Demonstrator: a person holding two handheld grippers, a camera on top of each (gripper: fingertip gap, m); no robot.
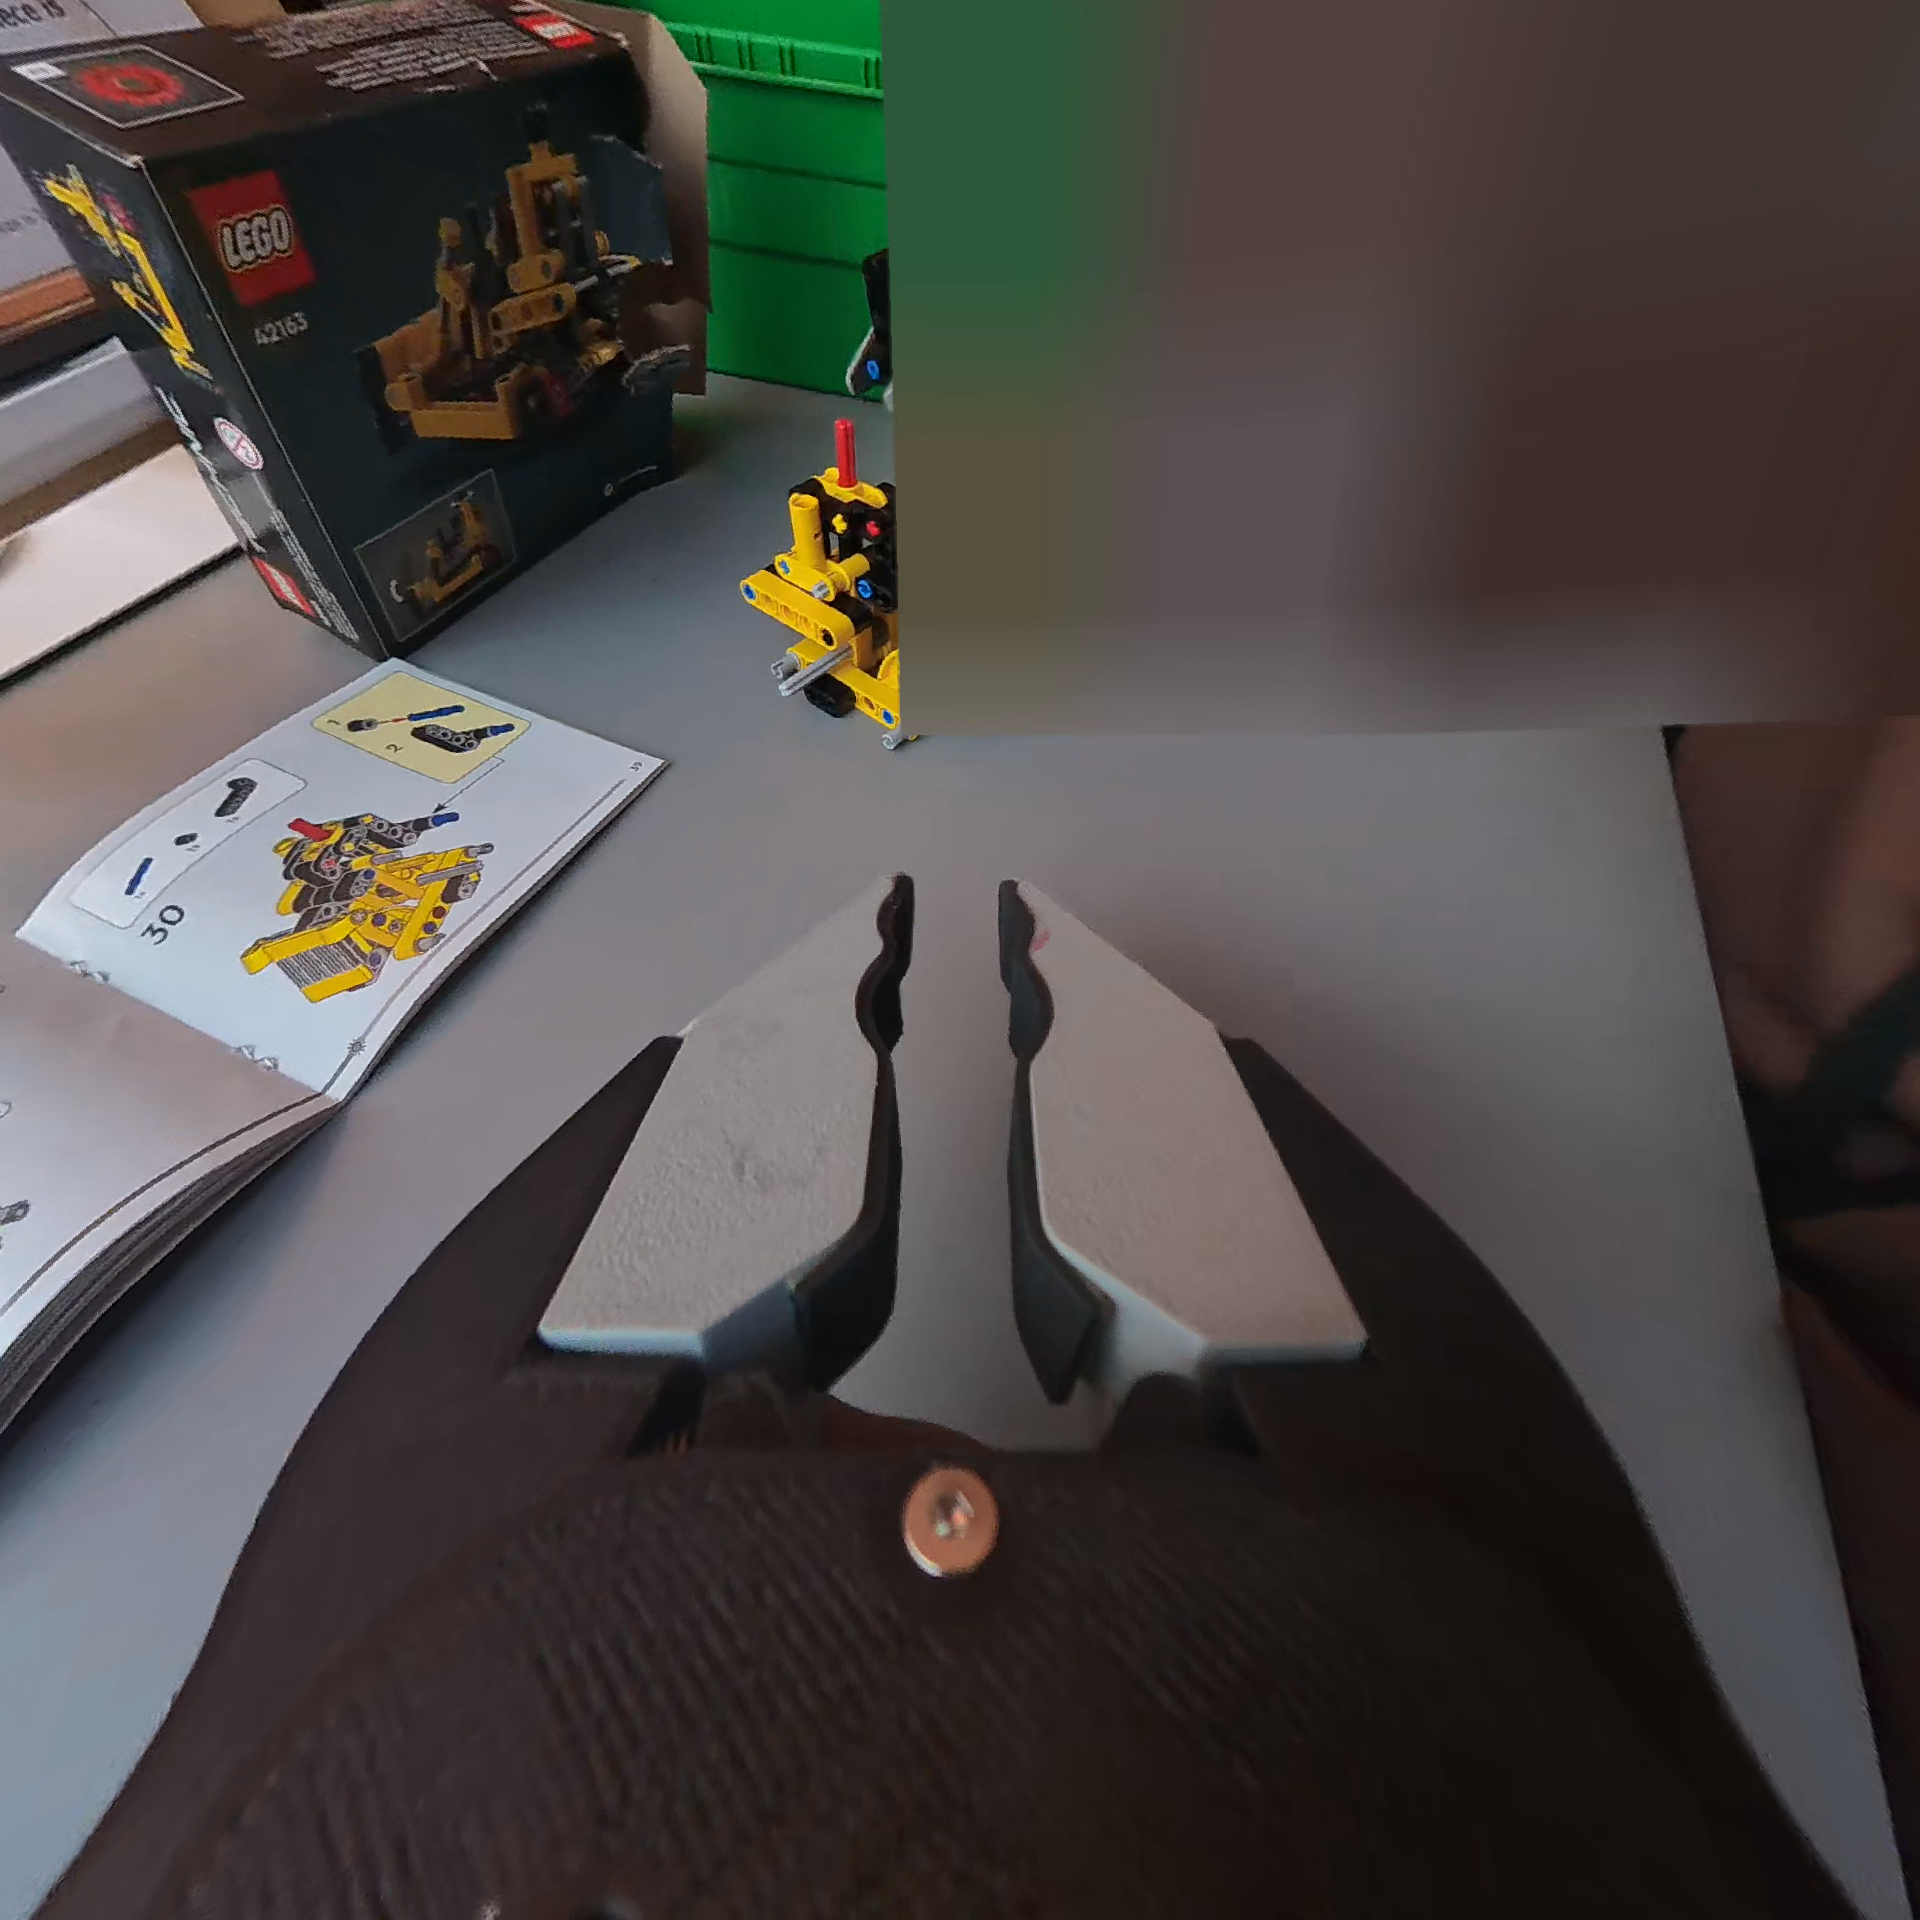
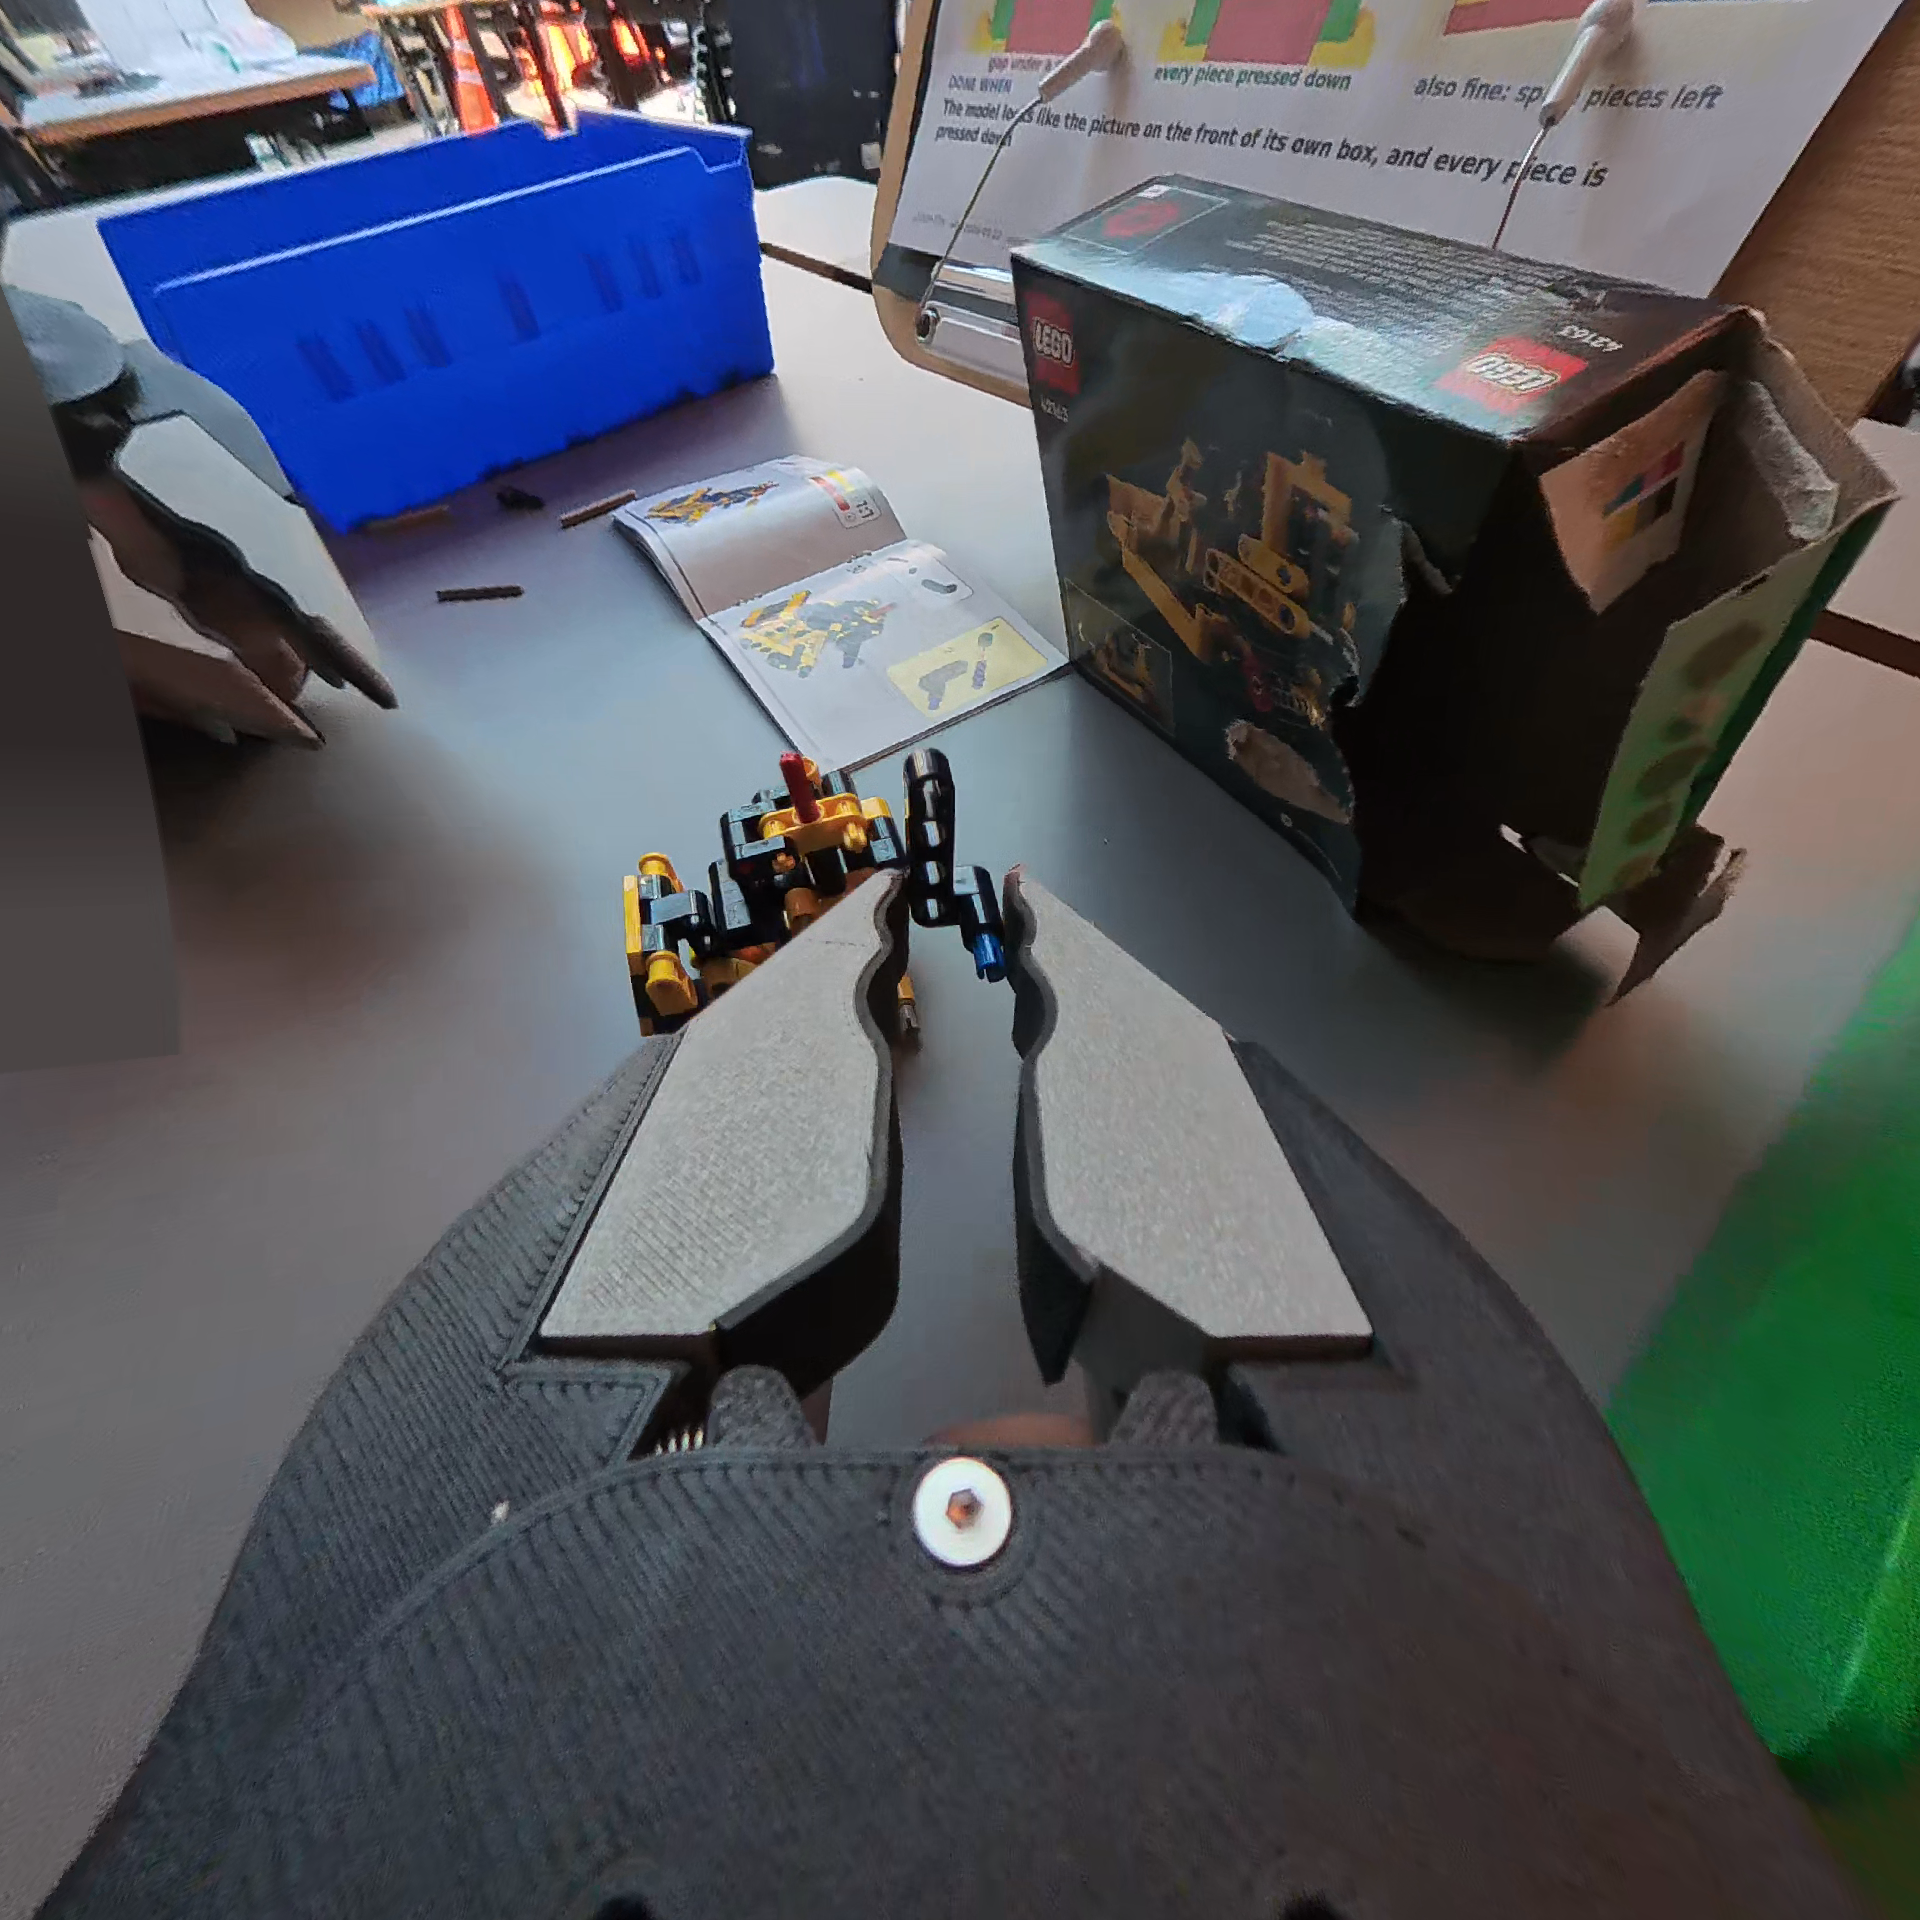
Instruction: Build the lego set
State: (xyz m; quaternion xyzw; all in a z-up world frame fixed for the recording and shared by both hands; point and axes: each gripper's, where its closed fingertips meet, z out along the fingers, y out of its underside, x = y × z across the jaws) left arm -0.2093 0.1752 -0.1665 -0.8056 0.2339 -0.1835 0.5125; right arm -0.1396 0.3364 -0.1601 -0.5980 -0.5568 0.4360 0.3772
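The part-built yellow and black lego model [image 2: 769, 883] with a red axle on top stands on the grey table [image 2: 520, 831]; in the left wrist view [image 1: 831, 592] a blurred patch cuts off its right side. My right gripper [image 2: 951, 899] is shut on a black beam with a blue pin [image 2: 935, 852], held upright just right of the model. My left gripper [image 1: 954, 904] is open and empty over bare table, in front of the model and apart from it. It also shows at the left of the right wrist view [image 2: 343, 696].
The open instruction booklet [image 1: 312, 883] lies left of the model, and the torn lego box [image 1: 395, 291] stands behind it. A blue bin [image 2: 436, 312] has small dark loose pieces [image 2: 478, 594] in front of it. A green bin [image 1: 790, 208] and a clipboard with a sheet [image 2: 1247, 125] stand at the back. The gap from one gripper's tips to the other's is roughly 20 cm.
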